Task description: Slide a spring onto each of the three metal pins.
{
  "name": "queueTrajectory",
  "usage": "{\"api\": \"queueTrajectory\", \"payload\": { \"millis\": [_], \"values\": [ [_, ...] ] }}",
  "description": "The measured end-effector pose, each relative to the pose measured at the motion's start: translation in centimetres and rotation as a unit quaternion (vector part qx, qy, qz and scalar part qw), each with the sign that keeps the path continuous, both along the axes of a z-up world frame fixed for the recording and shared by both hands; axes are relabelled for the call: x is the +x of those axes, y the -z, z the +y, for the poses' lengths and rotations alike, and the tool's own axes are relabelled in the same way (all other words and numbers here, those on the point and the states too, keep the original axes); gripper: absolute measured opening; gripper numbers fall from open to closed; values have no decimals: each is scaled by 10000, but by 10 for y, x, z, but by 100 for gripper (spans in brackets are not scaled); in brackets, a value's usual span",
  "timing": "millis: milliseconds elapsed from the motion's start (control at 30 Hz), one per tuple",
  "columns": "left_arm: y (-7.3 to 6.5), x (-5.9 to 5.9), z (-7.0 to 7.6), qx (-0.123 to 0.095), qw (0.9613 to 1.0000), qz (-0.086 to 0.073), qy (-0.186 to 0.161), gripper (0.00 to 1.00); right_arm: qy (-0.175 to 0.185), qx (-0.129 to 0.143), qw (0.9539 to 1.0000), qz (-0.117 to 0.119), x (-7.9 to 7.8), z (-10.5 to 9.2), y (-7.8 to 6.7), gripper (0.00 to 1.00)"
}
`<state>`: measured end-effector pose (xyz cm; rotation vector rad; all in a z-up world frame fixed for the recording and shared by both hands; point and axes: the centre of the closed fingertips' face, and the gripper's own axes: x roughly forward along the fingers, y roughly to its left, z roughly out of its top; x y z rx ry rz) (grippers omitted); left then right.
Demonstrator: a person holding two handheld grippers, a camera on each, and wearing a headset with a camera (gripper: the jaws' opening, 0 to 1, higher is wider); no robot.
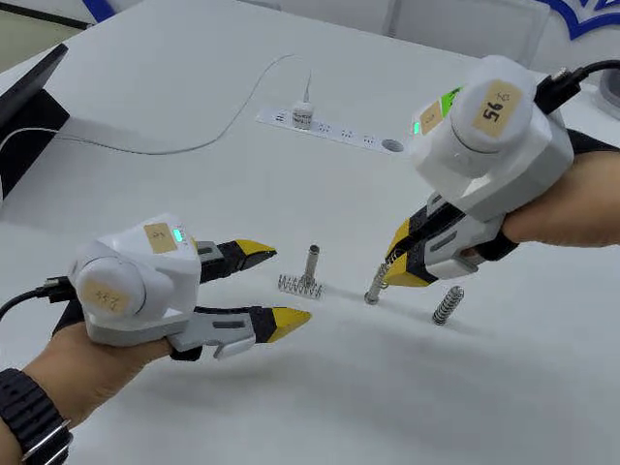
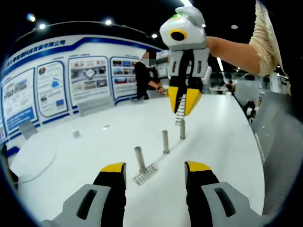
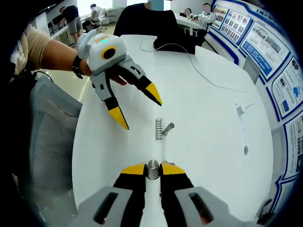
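White bench [image 1: 174,203] carries an upright grey metal pin [image 1: 311,262] with a loose coiled steel spring [image 1: 297,285] lying at its foot. The right tool [image 1: 389,276] is clamped on a second coiled spring [image 3: 152,169] just over another pin [image 1: 372,294], and the left tool [image 3: 143,115] has its jaws apart and empty. Lowered off-axis, that held coil could snag the pin's tip, buckle and pop free.

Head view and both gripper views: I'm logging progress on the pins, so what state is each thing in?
left hand-held gripper, open, empty.
right hand-held gripper, shut on held spring.
held spring, clamped between the jaws.
near pin, upright, bare.
loose spring, lying at near pin's base.
middle pin, upright, bare.
far spring, standing; pin inside cannot be told.
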<state>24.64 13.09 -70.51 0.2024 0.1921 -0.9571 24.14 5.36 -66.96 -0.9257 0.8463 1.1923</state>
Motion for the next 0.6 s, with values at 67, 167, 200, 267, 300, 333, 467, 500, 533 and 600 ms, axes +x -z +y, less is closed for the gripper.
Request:
{"api": "queueTrajectory", "payload": {
  "millis": [67, 167, 200, 267, 300, 333, 467, 500, 533, 600],
  "values": [
    [1, 1, 1, -17, 10000, 32, -22, 52, 26, -41, 10000, -36, 3, -2, -1, 12],
    [3, 1, 0, -15, 10000, 56, -17, 54, 53, -57, 9999, -64, 8, -4, -3, 12],
    [3, 1, 0, -12, 10000, 66, -14, 55, 62, -75, 9999, -69, 10, -4, -3, 12],
    [3, 0, -1, -13, 10000, 80, -7, 56, 64, -158, 9998, -125, 16, -6, -2, 12],
    [3, 0, -1, -18, 10000, 81, -5, 56, 66, -162, 9998, -113, 20, -6, -1, 12],
    [3, 1, 0, -21, 10000, 84, -9, 57, 72, -158, 9998, -93, 22, -5, -1, 12],
    [3, 1, 1, -20, 9999, 98, -35, 59, 100, -231, 9997, -68, 31, -8, 5, 12],
    [3, 2, 1, -24, 9999, 98, -38, 60, 113, -230, 9997, -27, 32, -7, 7, 12],
    [3, 2, 2, -21, 9999, 100, -43, 60, 124, -232, 9997, -5, 33, -8, 8, 12],
    [3, 2, 2, -12, 9999, 102, -47, 60, 131, -287, 9995, 1, 35, -8, 12, 12]
  ]
}}
